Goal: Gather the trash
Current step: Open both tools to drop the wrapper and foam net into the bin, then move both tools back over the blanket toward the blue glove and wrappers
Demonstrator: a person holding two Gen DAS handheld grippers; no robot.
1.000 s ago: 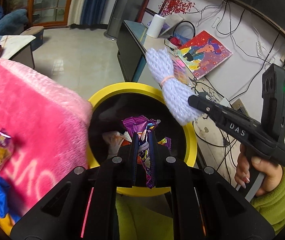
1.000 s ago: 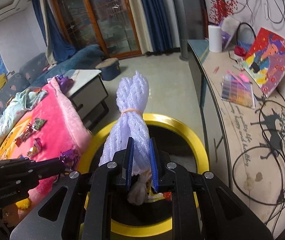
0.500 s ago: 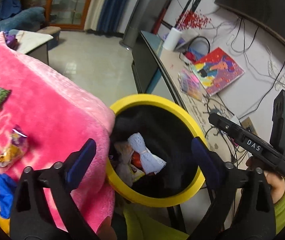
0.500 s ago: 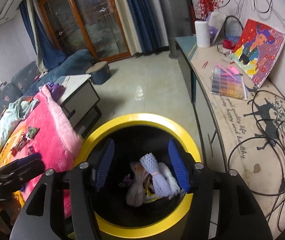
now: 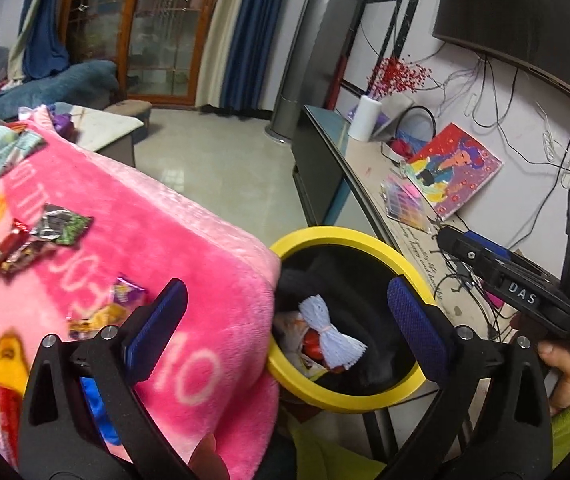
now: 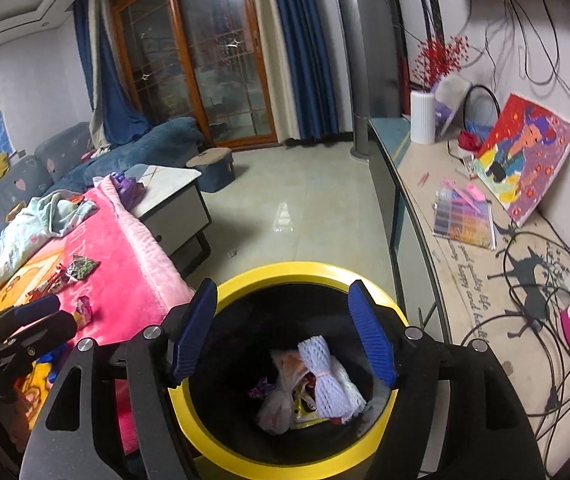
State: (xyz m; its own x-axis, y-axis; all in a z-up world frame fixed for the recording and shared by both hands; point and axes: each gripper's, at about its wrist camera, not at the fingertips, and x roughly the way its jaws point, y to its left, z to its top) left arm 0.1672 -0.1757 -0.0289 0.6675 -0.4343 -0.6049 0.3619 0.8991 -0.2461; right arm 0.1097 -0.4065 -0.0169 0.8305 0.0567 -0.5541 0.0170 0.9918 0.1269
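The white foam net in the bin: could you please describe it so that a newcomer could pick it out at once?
Find the yellow-rimmed bin standing between the pink blanket and the long sideboard. Inside it, on top of the wrappers, lies the foam net. It alone is pale mesh, cinched at its middle by a thin band, beside a crumpled plastic bag.
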